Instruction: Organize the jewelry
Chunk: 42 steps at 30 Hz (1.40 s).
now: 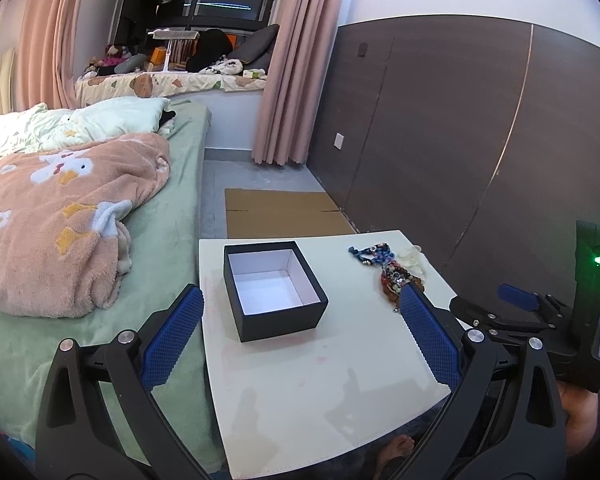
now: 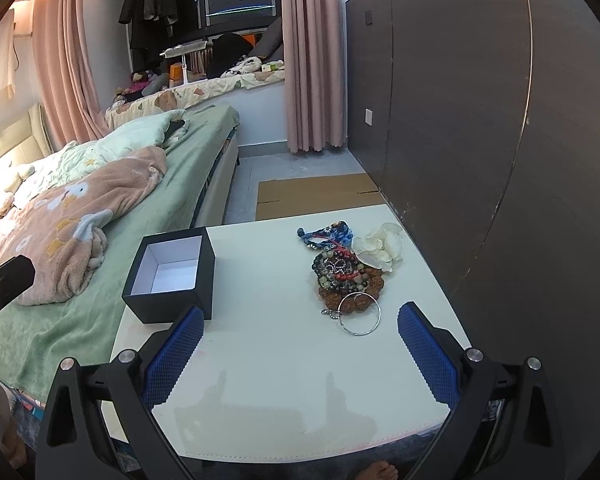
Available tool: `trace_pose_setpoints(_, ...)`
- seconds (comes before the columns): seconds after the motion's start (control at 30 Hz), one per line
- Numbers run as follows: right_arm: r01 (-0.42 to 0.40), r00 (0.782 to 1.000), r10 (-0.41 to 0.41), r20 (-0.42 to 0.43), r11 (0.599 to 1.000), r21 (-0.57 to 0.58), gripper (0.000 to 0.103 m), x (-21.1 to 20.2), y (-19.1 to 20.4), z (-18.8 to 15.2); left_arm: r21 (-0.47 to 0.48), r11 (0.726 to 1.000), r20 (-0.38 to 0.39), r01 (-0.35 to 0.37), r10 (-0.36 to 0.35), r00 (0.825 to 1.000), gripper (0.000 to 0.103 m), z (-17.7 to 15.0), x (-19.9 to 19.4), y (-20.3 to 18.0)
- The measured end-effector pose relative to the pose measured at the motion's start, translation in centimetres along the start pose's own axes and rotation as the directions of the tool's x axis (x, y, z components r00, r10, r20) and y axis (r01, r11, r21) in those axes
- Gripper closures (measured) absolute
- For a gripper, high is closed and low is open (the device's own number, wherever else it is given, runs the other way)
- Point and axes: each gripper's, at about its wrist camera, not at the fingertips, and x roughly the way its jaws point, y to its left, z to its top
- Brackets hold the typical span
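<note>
An open black box with a white inside (image 1: 274,289) stands on the white table (image 1: 320,380), also in the right wrist view (image 2: 171,274). A heap of bead bracelets (image 2: 342,272) lies at the table's far right, with a blue cord bracelet (image 2: 326,234), a white scrunchie (image 2: 380,246) and a silver bangle (image 2: 359,314) at its near edge. The heap shows in the left wrist view (image 1: 394,274). My left gripper (image 1: 302,304) is open and empty above the table, in front of the box. My right gripper (image 2: 300,324) is open and empty, near the bangle.
A bed with a green sheet and pink blanket (image 1: 60,220) adjoins the table's left side. A dark wood wall panel (image 1: 480,140) runs along the right. Flat cardboard (image 1: 284,212) lies on the floor beyond the table. The right gripper's body (image 1: 540,320) shows at the table's right edge.
</note>
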Motion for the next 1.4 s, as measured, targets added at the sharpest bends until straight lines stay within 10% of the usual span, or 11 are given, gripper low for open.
trace_pose_setpoints(0.83, 0.018, 1.000, -0.018, -0.001, 0.999, 0.035, 0.008, 0.3, -1.4, 0.7, -0.001, 1.000, -0.033, -0.006, 0.006, 0.999, 0.005, -0.4, 1.4, 0.1)
trace_pose_setpoints(1.4, -0.070, 0.994, 0.092, -0.067, 0.960, 0.271, 0.017, 4.1, -11.0, 3.1, -0.004, 0.998, -0.129, 0.066, -0.066, 0.989, 0.005, 3.7, 7.8, -4.7)
